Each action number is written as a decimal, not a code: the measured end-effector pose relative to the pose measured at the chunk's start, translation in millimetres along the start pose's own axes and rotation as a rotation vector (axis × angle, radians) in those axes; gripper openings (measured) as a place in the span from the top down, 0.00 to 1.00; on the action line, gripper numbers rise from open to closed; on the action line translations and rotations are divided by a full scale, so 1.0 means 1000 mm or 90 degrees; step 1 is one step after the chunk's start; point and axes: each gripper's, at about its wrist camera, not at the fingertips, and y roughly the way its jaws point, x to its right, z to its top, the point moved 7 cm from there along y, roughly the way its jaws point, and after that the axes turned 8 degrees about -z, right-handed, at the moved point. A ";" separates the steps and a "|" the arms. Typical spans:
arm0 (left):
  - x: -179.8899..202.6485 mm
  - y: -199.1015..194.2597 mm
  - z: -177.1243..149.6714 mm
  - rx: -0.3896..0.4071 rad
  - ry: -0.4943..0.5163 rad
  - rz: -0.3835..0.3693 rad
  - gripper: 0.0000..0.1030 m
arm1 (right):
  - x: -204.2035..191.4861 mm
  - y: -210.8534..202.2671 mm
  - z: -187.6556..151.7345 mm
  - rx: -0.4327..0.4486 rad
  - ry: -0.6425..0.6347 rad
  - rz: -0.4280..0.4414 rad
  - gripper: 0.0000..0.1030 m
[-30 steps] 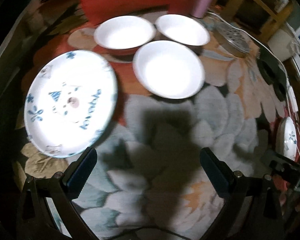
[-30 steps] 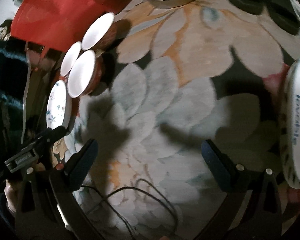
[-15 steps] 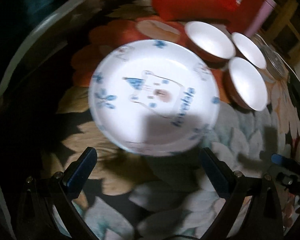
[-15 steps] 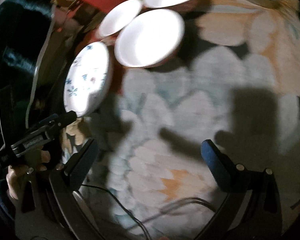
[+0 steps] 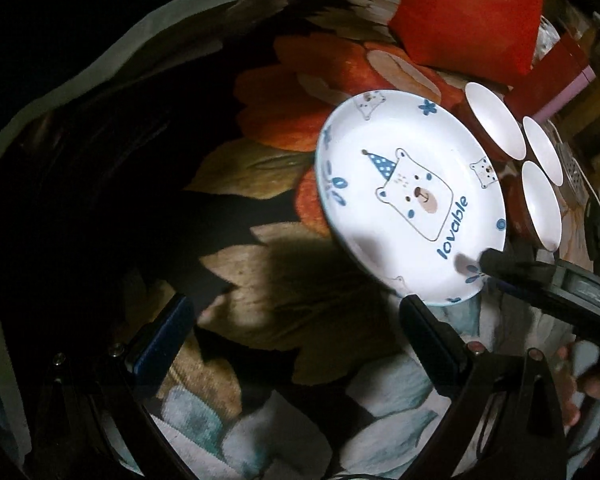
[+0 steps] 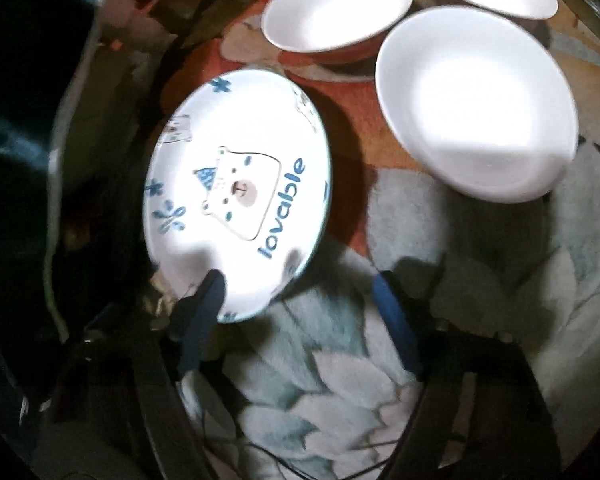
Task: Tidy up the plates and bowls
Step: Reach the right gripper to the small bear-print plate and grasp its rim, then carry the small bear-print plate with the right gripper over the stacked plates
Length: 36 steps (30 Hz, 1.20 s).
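While both grippers are converging on the plate (image 5: 410,196), the right one is nearer its rim.

Left wrist view: the left gripper (image 5: 296,332) is standing wide open and empty, the plate lying ahead and to its right, just past the right finger, with three bowls (image 5: 540,204) beyond. Right wrist view: the right gripper (image 6: 296,288) is closing, its left finger overlapping the plate's near rim, no grip showing yet; the plate (image 6: 236,192) is sitting forward-left.

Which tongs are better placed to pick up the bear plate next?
Right. The right tongs are closing, with one finger already over the near rim of the bear plate. The left tongs stand open beside it, mostly over tablecloth.
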 end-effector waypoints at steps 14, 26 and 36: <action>0.007 0.006 -0.001 -0.018 0.027 -0.024 0.03 | -0.019 0.018 -0.014 -0.034 -0.179 -0.057 0.78; 0.036 0.031 -0.008 -0.062 0.084 -0.029 0.29 | 0.014 -0.001 -0.049 -0.089 -0.332 -0.037 0.75; 0.050 0.053 -0.008 -0.095 0.078 -0.036 0.63 | 0.029 0.000 -0.038 -0.031 -0.168 -0.028 0.75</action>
